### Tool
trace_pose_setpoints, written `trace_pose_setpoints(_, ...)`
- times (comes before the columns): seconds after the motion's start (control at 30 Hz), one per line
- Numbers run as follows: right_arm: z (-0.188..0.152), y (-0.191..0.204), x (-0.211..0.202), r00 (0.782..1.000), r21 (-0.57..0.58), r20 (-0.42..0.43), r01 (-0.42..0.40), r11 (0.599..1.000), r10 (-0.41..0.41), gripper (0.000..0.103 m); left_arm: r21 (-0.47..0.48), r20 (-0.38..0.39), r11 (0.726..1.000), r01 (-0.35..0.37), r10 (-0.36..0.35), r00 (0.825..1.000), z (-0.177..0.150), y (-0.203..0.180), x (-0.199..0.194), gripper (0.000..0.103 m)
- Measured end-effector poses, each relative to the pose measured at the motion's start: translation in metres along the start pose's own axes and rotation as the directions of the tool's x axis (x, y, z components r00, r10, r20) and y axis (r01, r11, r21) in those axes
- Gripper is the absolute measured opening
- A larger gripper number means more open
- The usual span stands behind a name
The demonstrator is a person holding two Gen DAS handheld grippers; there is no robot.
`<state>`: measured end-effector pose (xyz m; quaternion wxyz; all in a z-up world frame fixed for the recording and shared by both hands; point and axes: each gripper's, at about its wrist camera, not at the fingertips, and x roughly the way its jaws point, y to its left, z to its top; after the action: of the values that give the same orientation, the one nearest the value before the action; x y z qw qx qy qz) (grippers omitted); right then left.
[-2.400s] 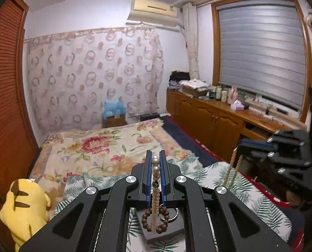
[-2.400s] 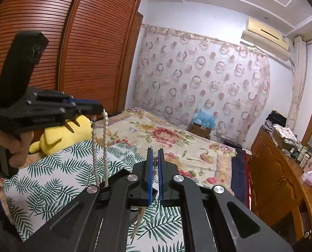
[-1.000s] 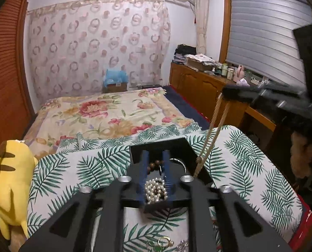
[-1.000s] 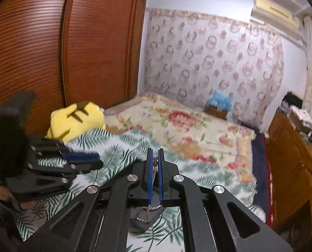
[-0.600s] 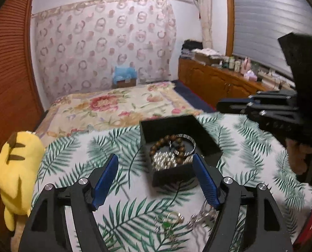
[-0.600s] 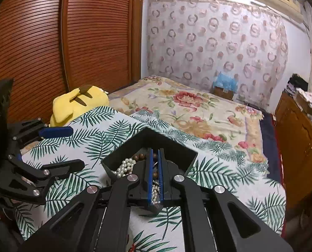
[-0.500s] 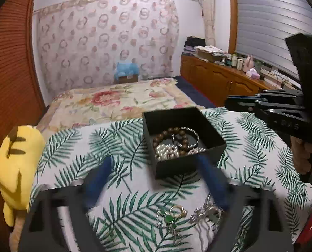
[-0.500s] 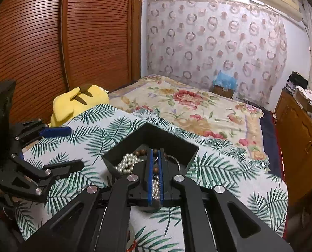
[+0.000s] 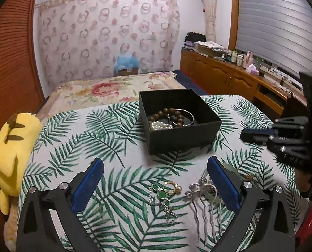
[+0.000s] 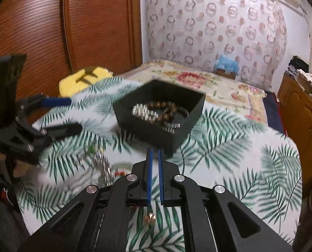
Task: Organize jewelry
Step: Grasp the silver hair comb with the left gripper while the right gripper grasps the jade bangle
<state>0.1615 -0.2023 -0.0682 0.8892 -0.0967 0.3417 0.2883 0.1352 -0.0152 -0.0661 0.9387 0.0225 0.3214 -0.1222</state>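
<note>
A black box (image 9: 185, 138) stands on the palm-leaf cloth, holding a pearl necklace (image 9: 160, 125), a brown bead bracelet (image 9: 166, 113) and a silver bangle (image 9: 187, 115). My left gripper (image 9: 155, 160) hovers in front of the box. Its jaws are opening wide with nothing pressed between them. On the cloth below lie green-stone pieces with a gold ring (image 9: 164, 191) and a silver hair comb (image 9: 204, 201). My right gripper (image 10: 154, 153) is shut with nothing seen between its pads, just short of the box (image 10: 147, 130). A small gold piece (image 10: 149, 217) lies under it.
A yellow plush toy (image 9: 11, 142) sits at the cloth's left edge. A floral bedspread (image 9: 105, 90) lies beyond the box, a wooden cabinet (image 9: 229, 79) runs along the right, and a slatted wardrobe (image 10: 51, 31) stands on the left.
The left gripper opened, left the pearl necklace in the box and drew back lower. The right gripper sank and pulled back from the box, and the pearl strand has left its pads.
</note>
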Motion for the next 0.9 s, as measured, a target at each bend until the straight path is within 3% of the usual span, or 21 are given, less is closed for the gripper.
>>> trace_pose_setpoints(0.1,-0.011,0.002,0.006,1.000,-0.001,-0.029,-0.011,1.000,0.011,0.008,0.042,-0.029,0.999,0.016,-0.015,0.999,-0.004,-0.008,0.003,0.095)
trace_pose_setpoints(0.2,-0.019,0.005,0.012,0.998,-0.003,-0.054,-0.023,1.000,0.023,0.021,0.052,-0.044,0.998,0.018,-0.016,0.999,-0.007,-0.012,0.006,0.095)
trace_pose_setpoints(0.53,-0.026,0.012,0.033,0.988,-0.019,-0.146,-0.051,0.998,0.048,0.021,0.074,-0.132,0.994,0.082,-0.071,0.989,-0.021,-0.020,0.016,0.095)
trace_pose_setpoints(0.8,-0.022,0.010,0.043,0.983,-0.010,-0.174,-0.061,0.998,0.058,0.021,0.074,-0.159,0.986,0.149,-0.136,0.978,-0.028,-0.029,0.018,0.095)
trace_pose_setpoints(0.9,-0.022,0.011,0.043,0.982,-0.016,-0.176,-0.071,0.997,0.067,0.016,0.076,-0.176,0.983,0.167,-0.152,0.973,-0.029,-0.035,0.021,0.095)
